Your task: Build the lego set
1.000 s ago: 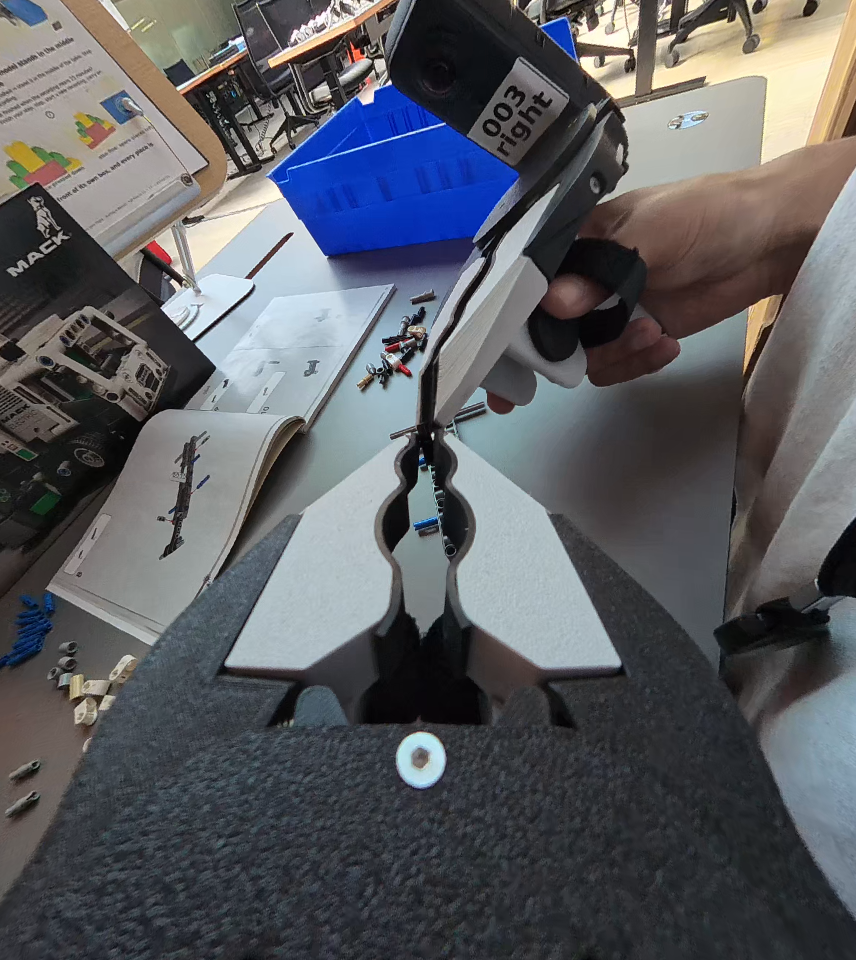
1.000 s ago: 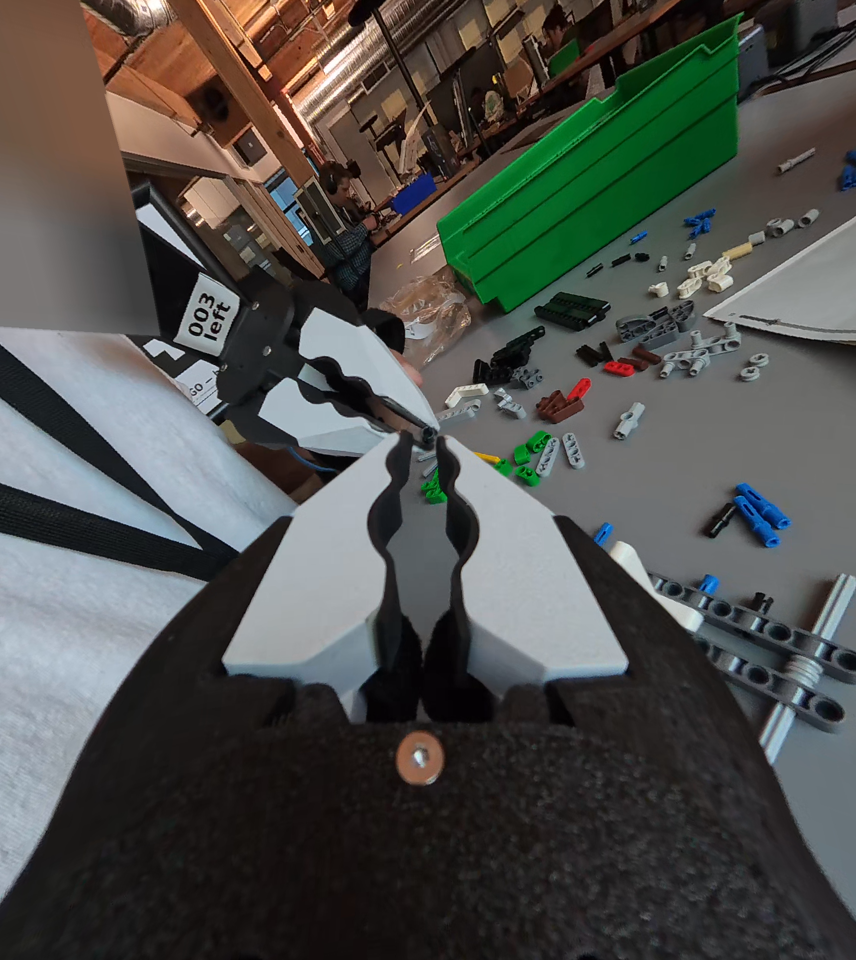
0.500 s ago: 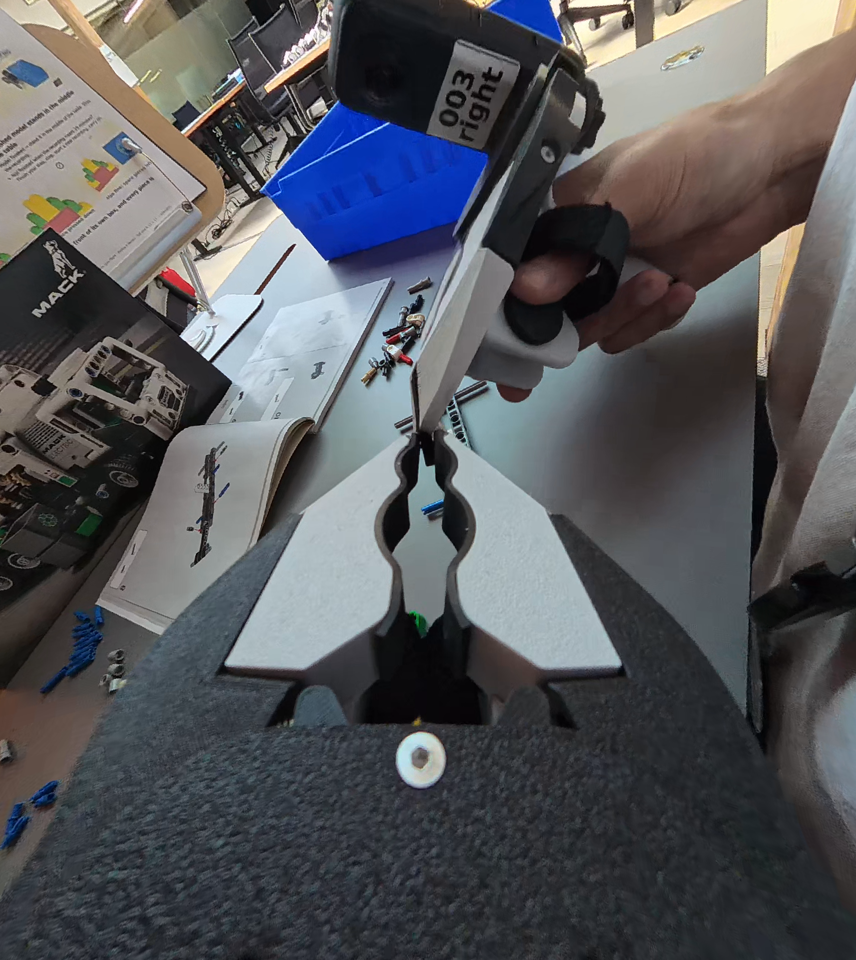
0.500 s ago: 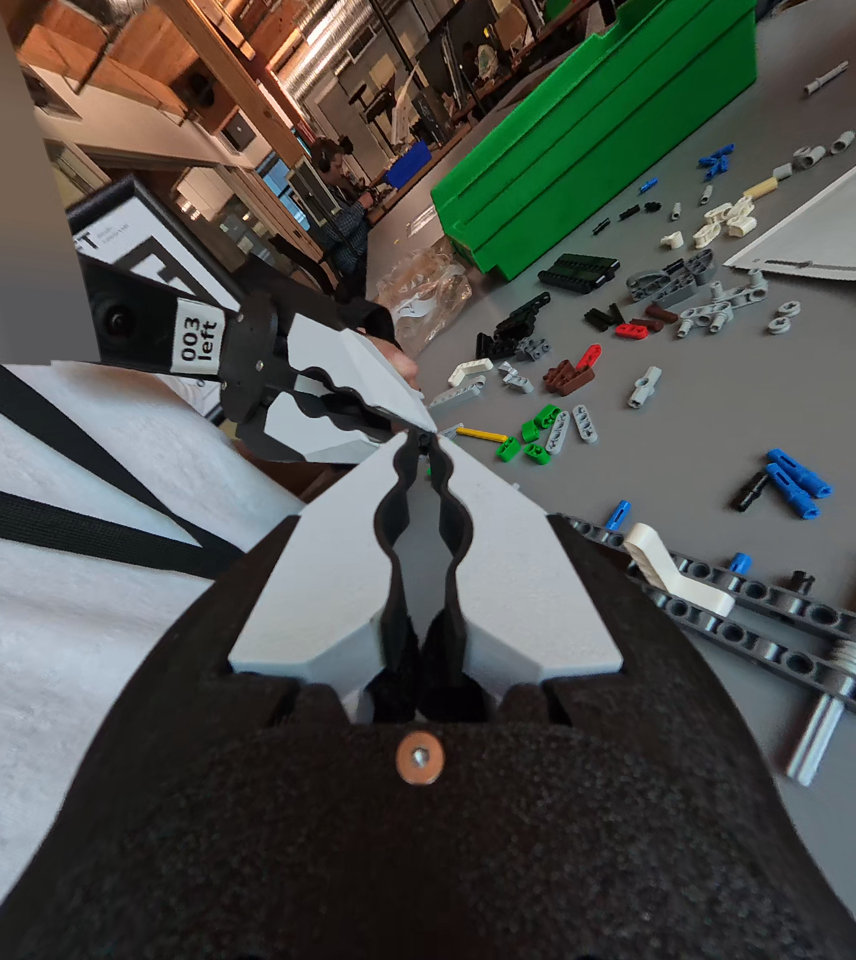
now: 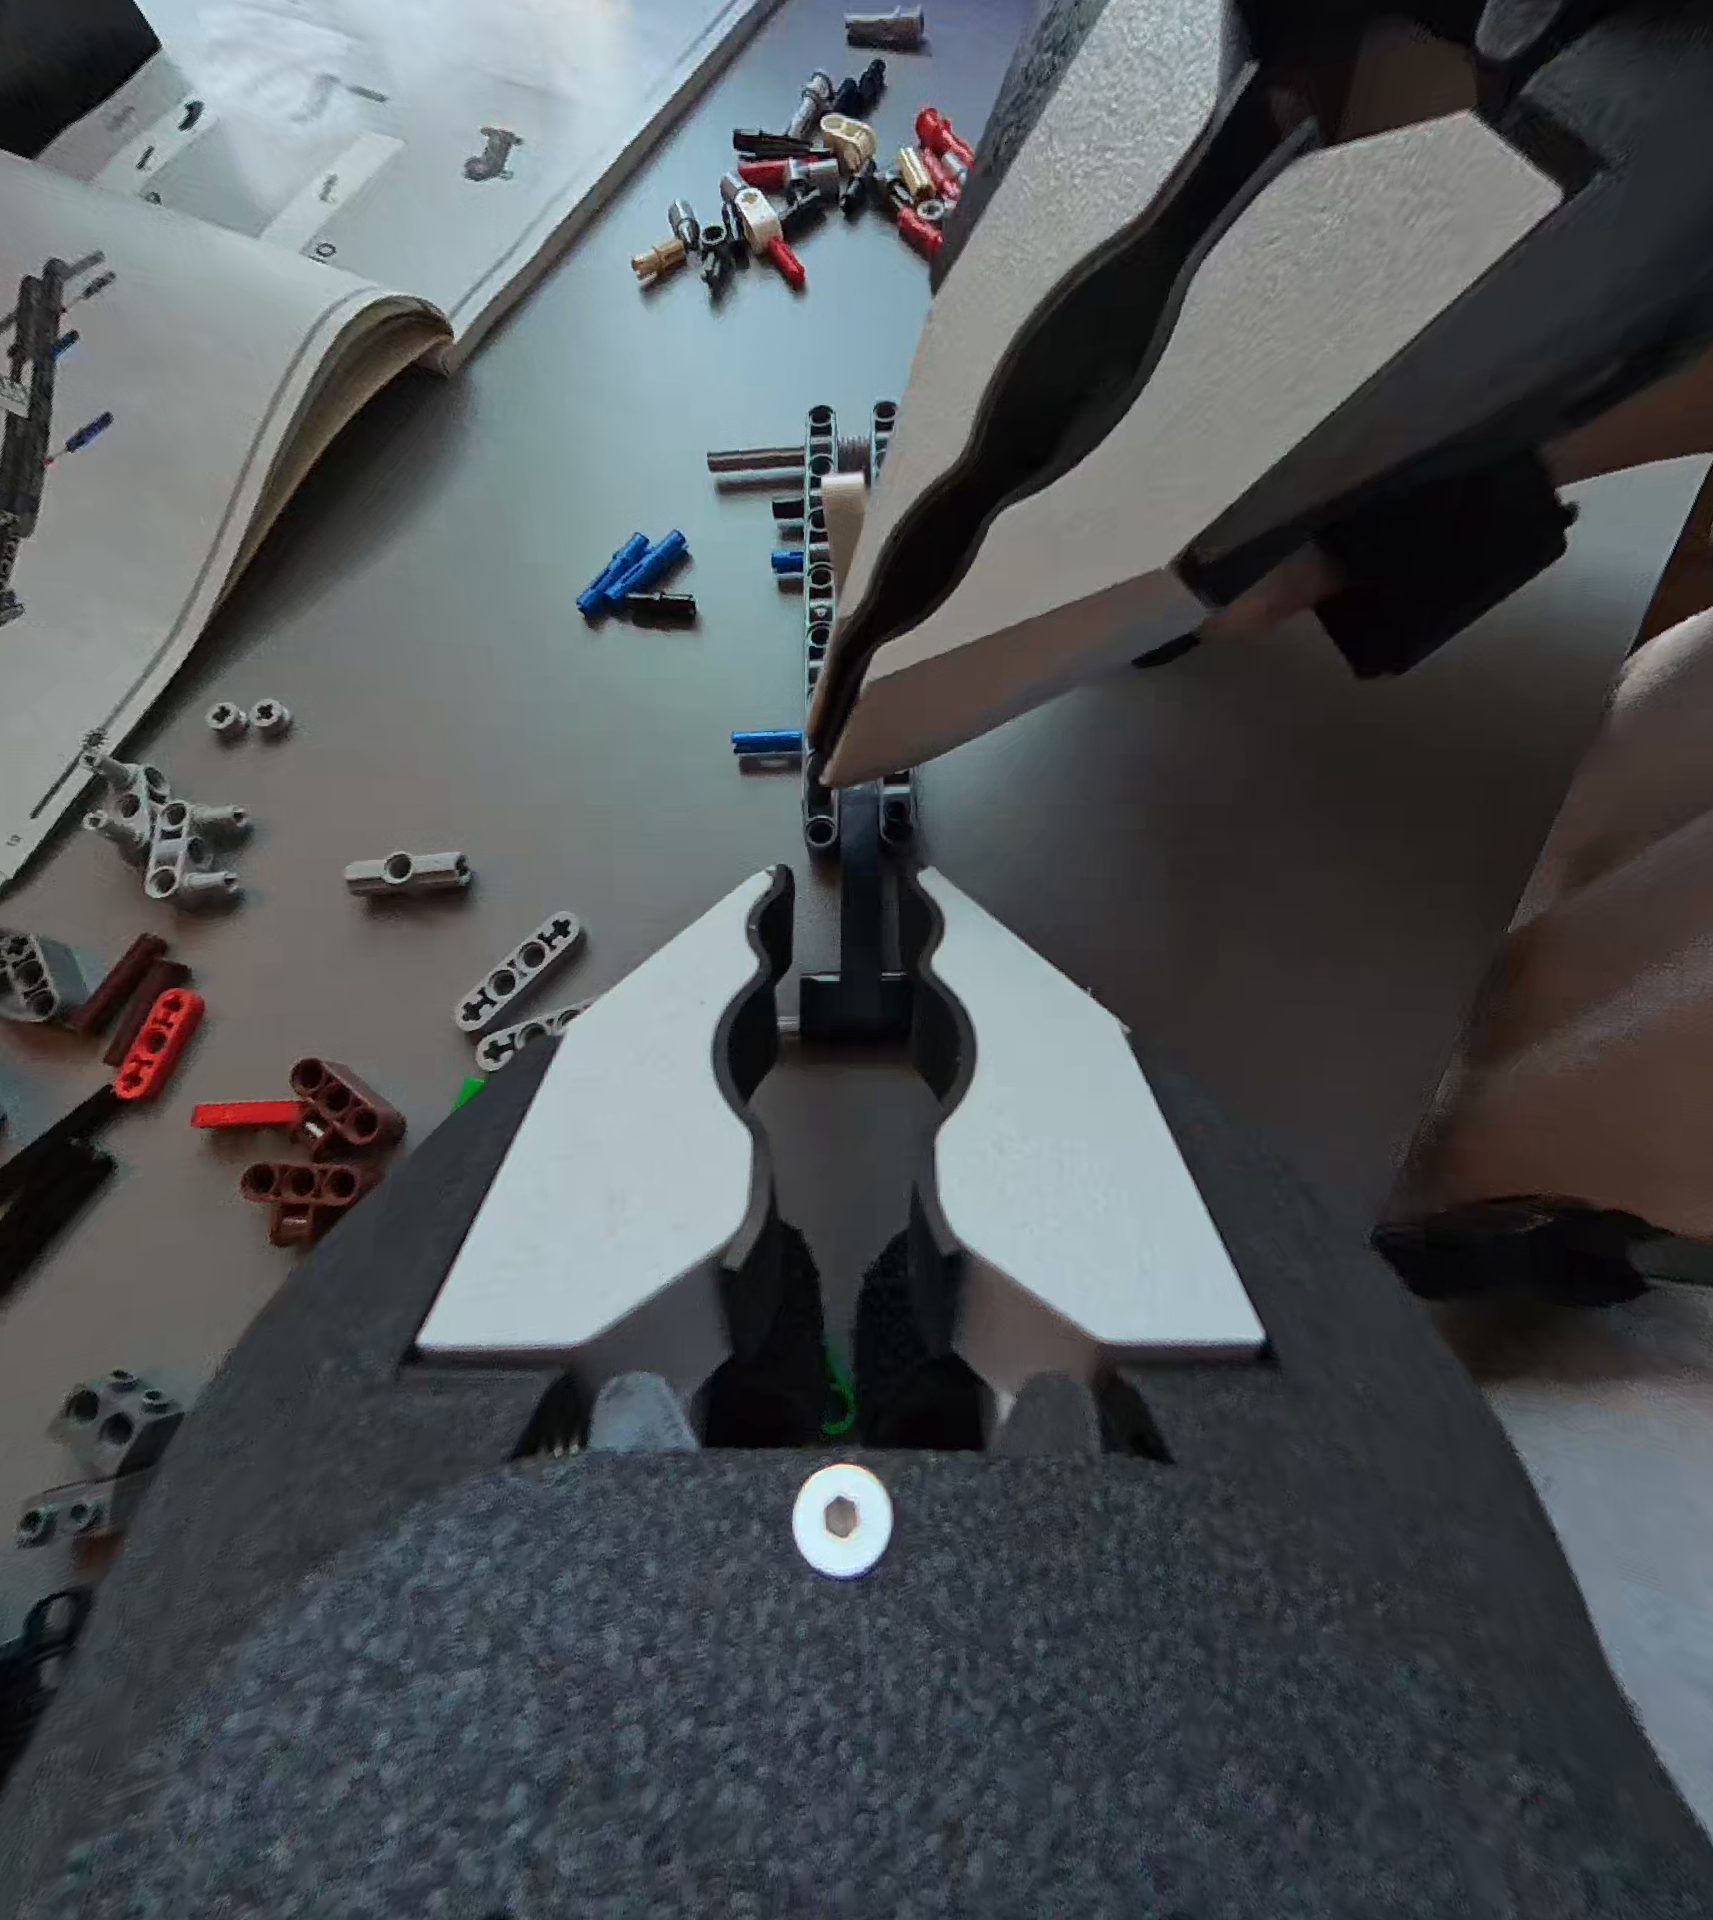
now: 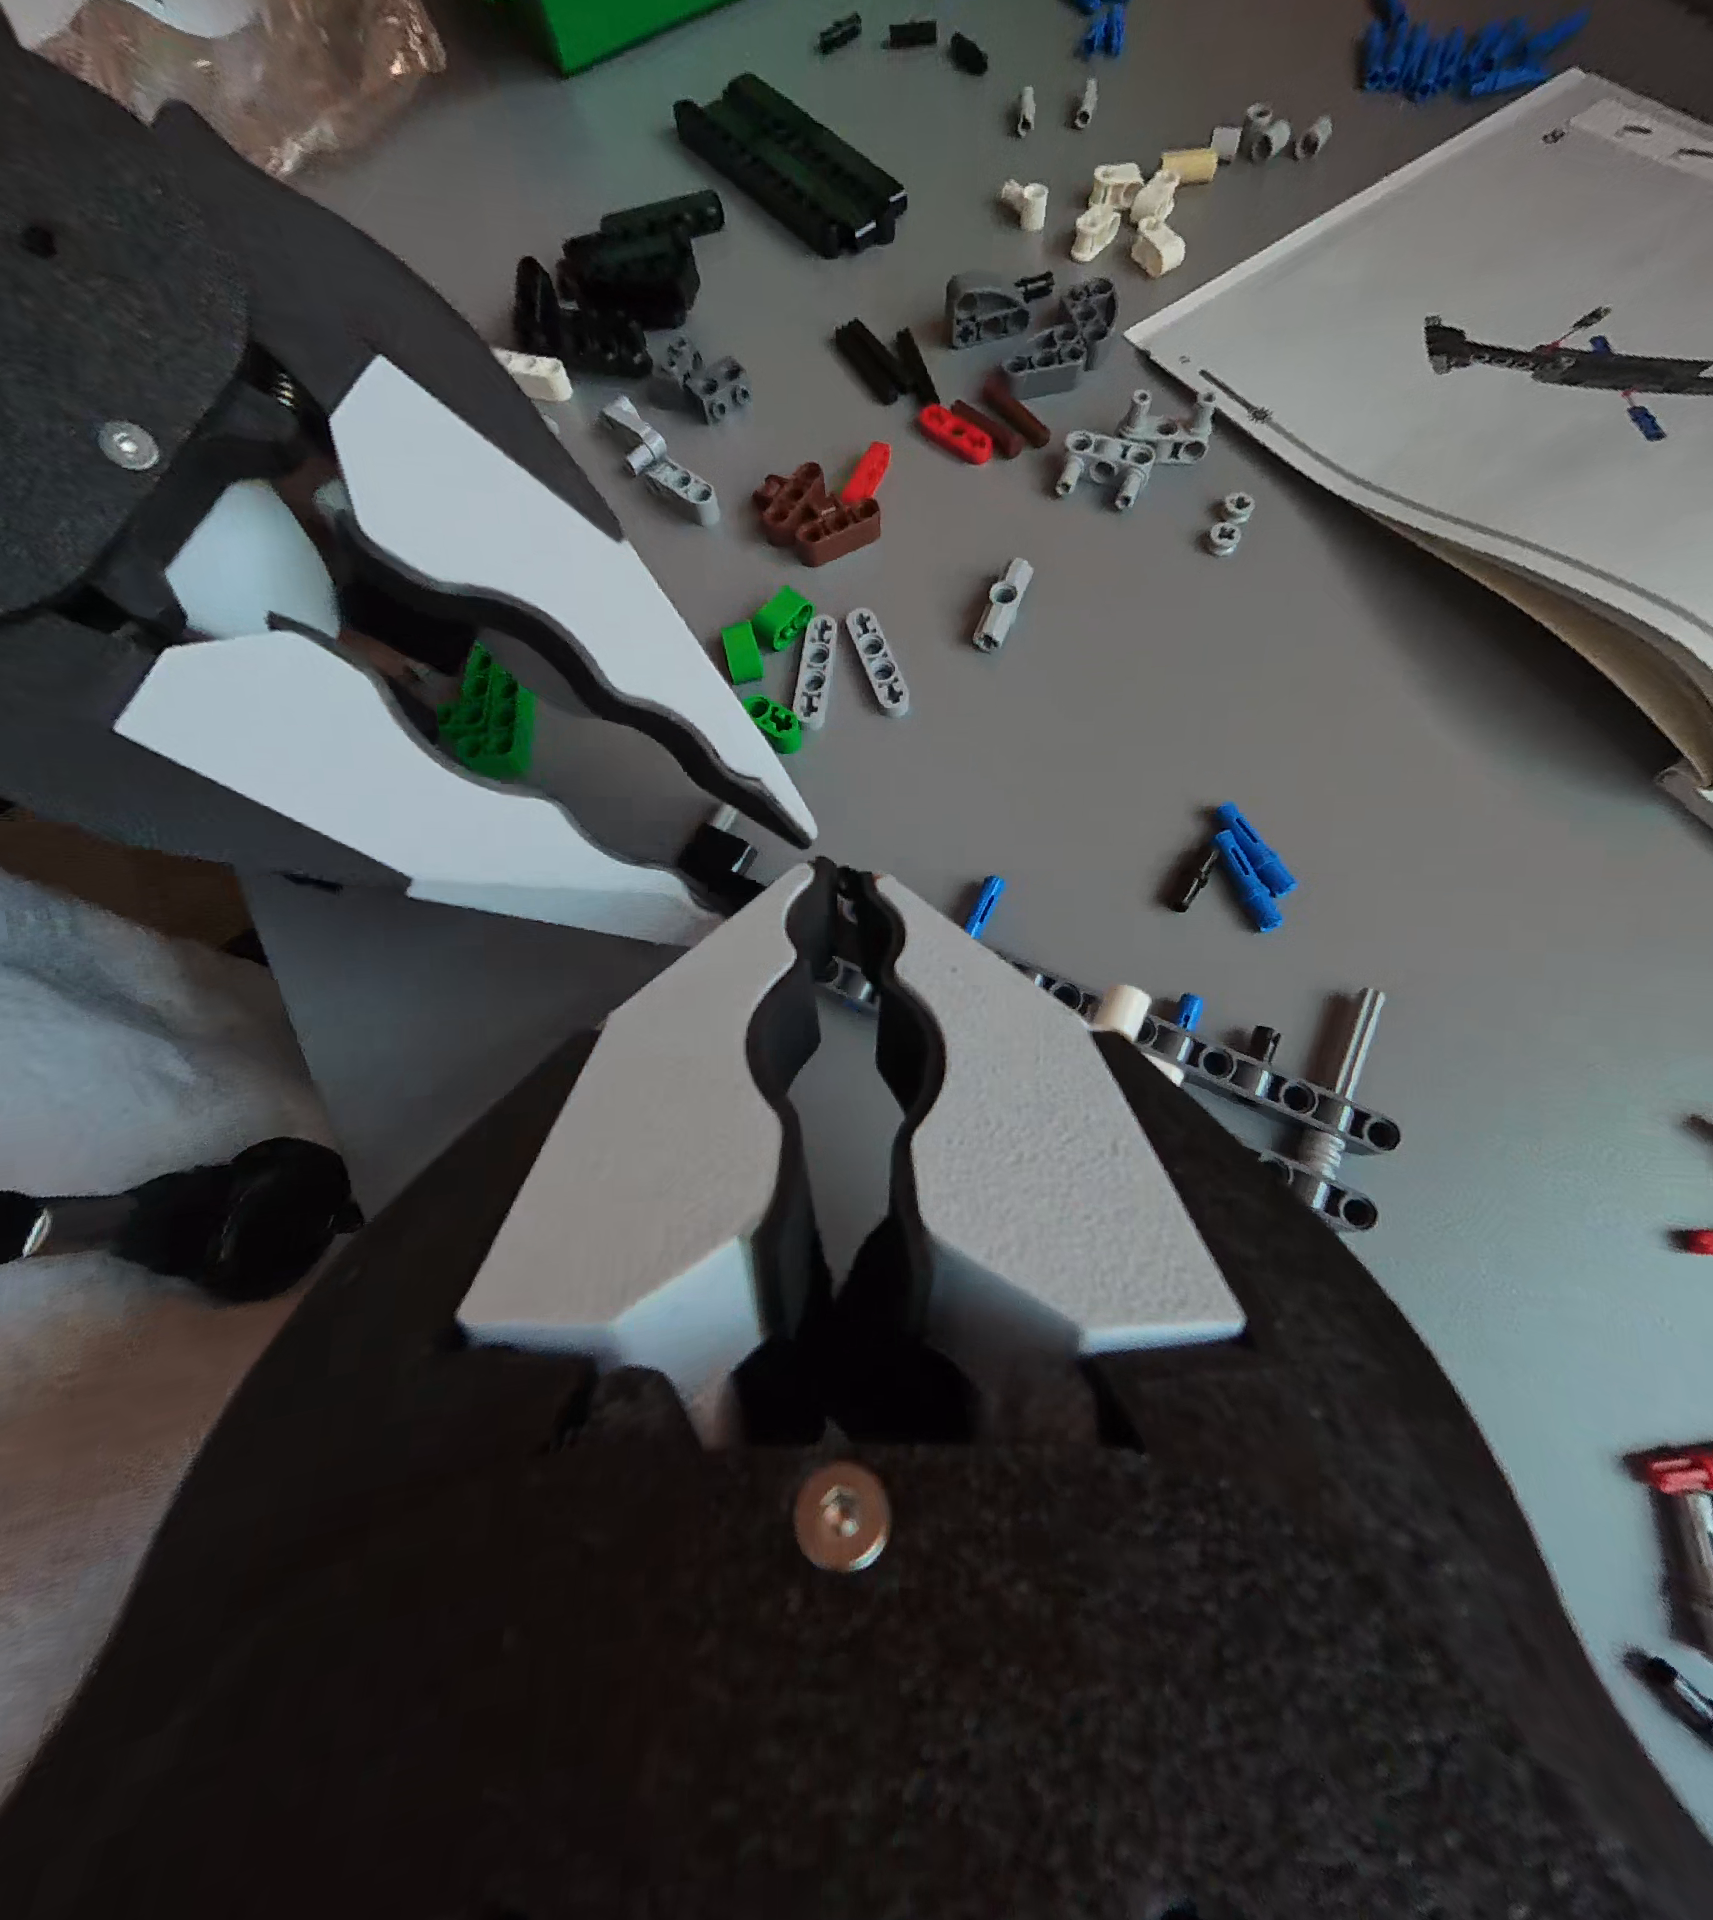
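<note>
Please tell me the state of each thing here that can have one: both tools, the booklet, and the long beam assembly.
Left tool: jaws apart around a black piece; whether it grips cannot be told.
Right tool: shut, tips at one end of the beam assembly.
Instruction booklet: open, lying flat.
Beam assembly: partly built, lying flat.

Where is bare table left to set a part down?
Bare: the table right of the long grey beam assembly, toward the person; also a strip between the blue pins and the open instruction booklet. Crowded: loose parts left of the left tool.
</note>
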